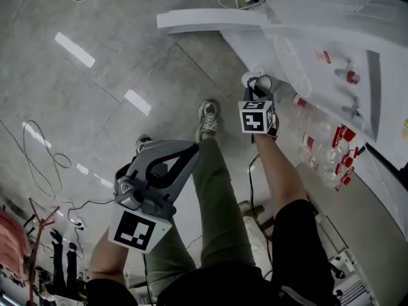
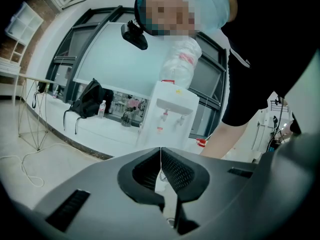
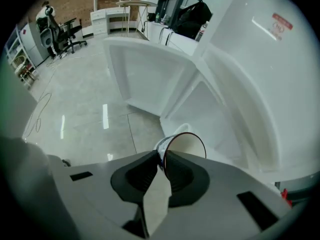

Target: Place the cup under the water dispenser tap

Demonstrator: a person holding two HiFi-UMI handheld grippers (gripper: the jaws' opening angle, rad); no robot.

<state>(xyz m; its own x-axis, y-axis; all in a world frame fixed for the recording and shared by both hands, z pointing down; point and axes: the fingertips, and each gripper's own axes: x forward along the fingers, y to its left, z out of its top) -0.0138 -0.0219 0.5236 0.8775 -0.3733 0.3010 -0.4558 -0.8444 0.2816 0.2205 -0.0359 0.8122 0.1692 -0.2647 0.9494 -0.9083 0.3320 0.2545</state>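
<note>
Pinching cup (image 3: 187,145) by rim wall, right gripper (image 3: 161,159) clenched on it; cup body along jaws, low beside dispenser (image 1: 319,37) front; taps (image 1: 349,76) higher up; left gripper (image 2: 161,156) jaws together, empty, farther from dispenser

Most of the cup (image 3: 187,146) is hidden behind the right tool (image 3: 160,157); only its rim shows. Beyond that tool, the water dispenser (image 1: 331,30) is cut off by the picture's edge.

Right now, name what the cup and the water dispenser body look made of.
Cup: probably paper, matte; thin rim and a dull cream inside. Water dispenser body: likely moulded plastic, glossy white; smooth panels with bright reflections.
</note>
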